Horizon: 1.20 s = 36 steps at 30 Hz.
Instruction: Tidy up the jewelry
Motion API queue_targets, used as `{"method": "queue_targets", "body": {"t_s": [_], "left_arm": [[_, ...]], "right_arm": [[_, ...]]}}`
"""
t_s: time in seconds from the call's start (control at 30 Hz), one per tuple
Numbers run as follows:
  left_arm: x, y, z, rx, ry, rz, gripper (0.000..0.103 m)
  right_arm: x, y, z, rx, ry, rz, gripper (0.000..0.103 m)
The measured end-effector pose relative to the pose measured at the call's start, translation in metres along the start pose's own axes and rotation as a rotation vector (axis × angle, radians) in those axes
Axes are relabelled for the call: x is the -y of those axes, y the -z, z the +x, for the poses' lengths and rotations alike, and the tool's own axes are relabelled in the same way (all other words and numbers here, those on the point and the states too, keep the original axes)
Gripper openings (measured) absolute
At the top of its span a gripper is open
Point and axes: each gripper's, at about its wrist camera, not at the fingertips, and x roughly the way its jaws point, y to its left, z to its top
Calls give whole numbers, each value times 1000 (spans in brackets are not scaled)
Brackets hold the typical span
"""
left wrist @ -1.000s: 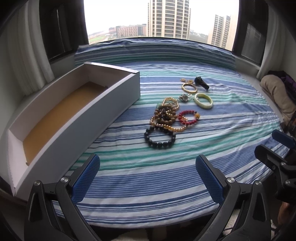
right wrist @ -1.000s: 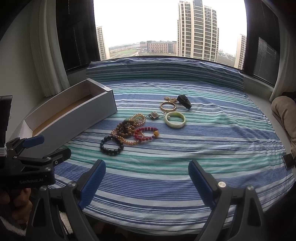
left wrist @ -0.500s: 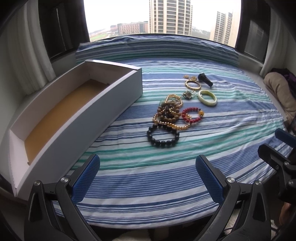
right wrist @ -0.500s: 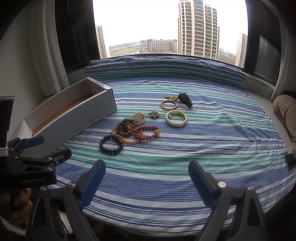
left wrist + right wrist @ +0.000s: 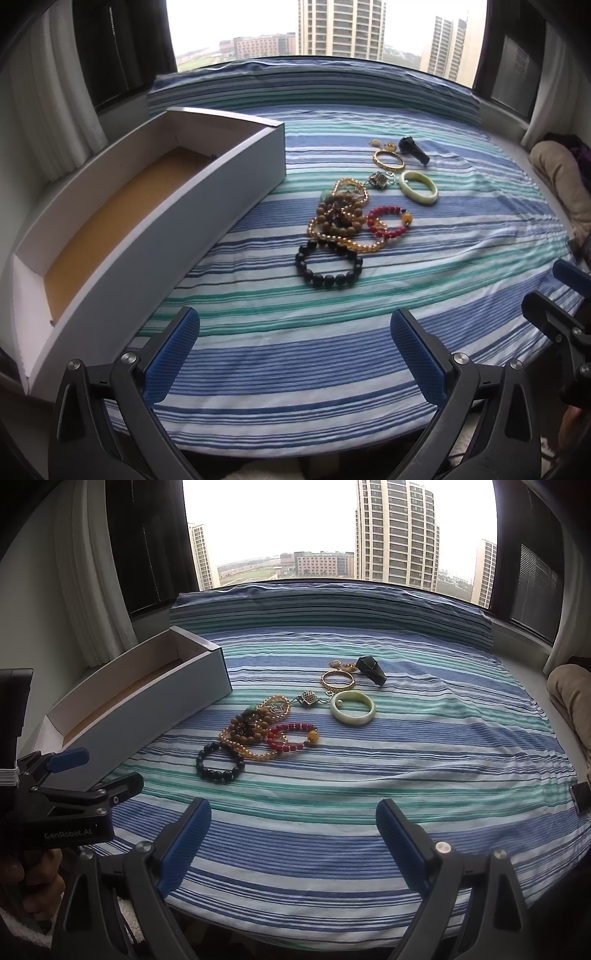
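Observation:
A heap of jewelry lies mid-cloth: a black bead bracelet (image 5: 328,264) (image 5: 220,761), a red bead bracelet (image 5: 389,221) (image 5: 294,736), brown and amber bead strands (image 5: 340,218) (image 5: 249,729), a pale green bangle (image 5: 418,182) (image 5: 352,707), a gold bangle (image 5: 388,159) (image 5: 337,679) and a black piece (image 5: 414,148) (image 5: 371,669). A long white box (image 5: 110,221) (image 5: 147,698) with a brown floor stands open to the left. My left gripper (image 5: 295,354) and right gripper (image 5: 293,842) both hover open near the cloth's front edge, short of the jewelry, nothing between their fingers.
The blue, green and white striped cloth (image 5: 332,332) (image 5: 424,757) covers a window-side platform. A beige cushion (image 5: 565,177) (image 5: 572,694) lies at the right. White curtains (image 5: 62,96) hang at the left. A hand (image 5: 22,886) holds the left gripper's handle.
Both views have crept slightly forward toward the jewelry and box. Both grippers stay open and the jewelry has not moved.

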Motion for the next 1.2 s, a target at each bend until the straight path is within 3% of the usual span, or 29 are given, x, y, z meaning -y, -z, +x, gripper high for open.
{"method": "queue_targets", "body": {"t_s": [0.1,0.3,0.4,0.47,0.57,0.63,0.77,0.87,1.0,1.07,1.2], "left_arm": [[-12,-5,6,-5,98,-14,103],[27,-10,31,-42,289,268,102],[44,-15,53,-67,346,345,100],[50,-22,68,-88,374,372,85],[53,-31,90,-126,410,406,78],[54,-34,104,-149,407,433,76],[55,-30,133,-213,353,482,53],[55,-26,147,-250,336,486,48],[56,-25,144,-238,316,501,43],[54,-24,142,-234,287,510,20],[45,-23,139,-245,289,460,11]], "right_arm": [[3,0,-2,7,12,1,93],[14,1,5,-20,8,46,93],[19,3,7,-32,3,63,93],[21,4,6,-36,6,68,93],[26,6,7,-47,9,86,93],[32,7,9,-57,7,107,93],[41,7,12,-67,2,141,93],[44,7,14,-69,-1,153,93],[45,7,16,-75,-5,158,93],[45,7,17,-77,-5,158,93],[48,3,19,-72,-4,168,93]]}}
